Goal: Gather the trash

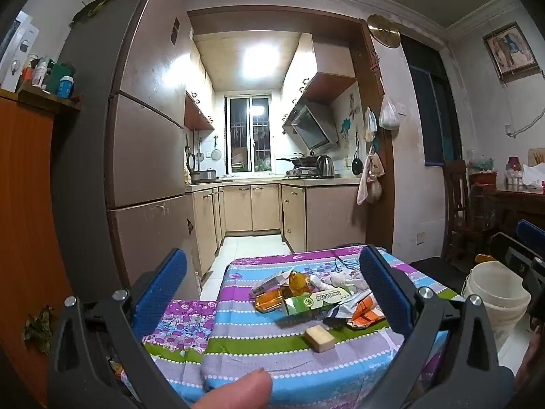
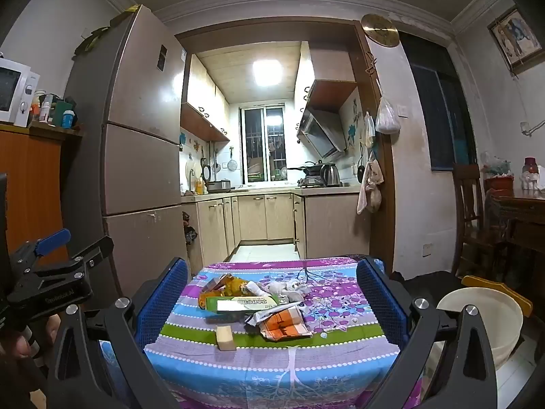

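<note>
1. The left gripper [image 1: 272, 286] is released, its blue fingers [image 1: 378, 286] spread wide and grasping nothing.
2. The right gripper [image 2: 272, 293] is likewise released and empty.
3. The trash pile [image 2: 259, 303] lies on the desk [image 2: 272, 368], ahead of and between both pairs of fingers, touching neither.
4. A small tan block [image 2: 226, 338] sits nearest the fingers.
5. A white bucket [image 2: 483, 323] stands right of the right fingers, beside the desk.
</note>
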The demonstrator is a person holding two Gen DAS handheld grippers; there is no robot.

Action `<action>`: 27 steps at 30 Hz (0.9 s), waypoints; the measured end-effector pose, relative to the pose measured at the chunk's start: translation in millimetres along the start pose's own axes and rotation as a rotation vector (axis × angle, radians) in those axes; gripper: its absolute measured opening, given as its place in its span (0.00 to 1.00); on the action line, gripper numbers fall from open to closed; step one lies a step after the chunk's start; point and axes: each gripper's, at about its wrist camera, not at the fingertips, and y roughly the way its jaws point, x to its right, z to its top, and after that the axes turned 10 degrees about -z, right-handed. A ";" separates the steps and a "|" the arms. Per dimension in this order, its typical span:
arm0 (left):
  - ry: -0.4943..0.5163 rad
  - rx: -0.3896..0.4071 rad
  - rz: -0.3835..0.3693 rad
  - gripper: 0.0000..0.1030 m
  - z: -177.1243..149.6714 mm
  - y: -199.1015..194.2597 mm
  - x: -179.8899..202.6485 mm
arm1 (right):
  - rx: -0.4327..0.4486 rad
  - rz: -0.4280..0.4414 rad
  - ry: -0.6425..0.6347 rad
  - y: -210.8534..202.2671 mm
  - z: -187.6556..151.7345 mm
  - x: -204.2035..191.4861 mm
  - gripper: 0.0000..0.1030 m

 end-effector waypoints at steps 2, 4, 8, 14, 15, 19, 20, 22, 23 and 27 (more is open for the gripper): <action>-0.002 0.019 -0.003 0.95 -0.1 -1.4 -0.1 | 0.004 0.000 0.000 -0.4 0.0 0.1 0.96; -0.001 0.014 -0.005 0.95 -0.8 -0.8 0.1 | 0.003 0.000 0.000 -0.4 0.1 0.1 0.96; 0.004 -0.033 -0.020 0.95 -3.3 8.3 -0.6 | 0.003 0.001 0.000 -0.5 0.3 0.3 0.96; 0.006 -0.042 -0.013 0.95 -3.9 9.1 -0.8 | -0.003 0.002 0.001 -0.3 1.0 0.6 0.96; 0.007 -0.038 -0.008 0.95 -3.7 7.8 -2.3 | -0.003 0.002 0.001 -0.3 1.0 0.7 0.96; 0.002 -0.035 -0.005 0.95 -3.1 8.1 -3.6 | -0.002 0.003 0.002 -0.3 -0.1 2.4 0.96; 0.002 -0.035 -0.005 0.95 -2.9 8.0 -3.6 | -0.003 0.002 0.001 0.2 0.0 1.8 0.96; 0.004 -0.032 -0.002 0.95 -2.5 7.0 -3.9 | -0.002 0.003 0.002 0.4 0.5 2.9 0.96; 0.002 -0.031 -0.002 0.95 -1.9 6.9 -4.1 | -0.001 0.003 0.001 0.6 1.0 1.0 0.96; 0.001 -0.031 -0.001 0.95 -2.0 6.9 -4.8 | -0.003 0.001 0.001 0.6 1.4 0.5 0.96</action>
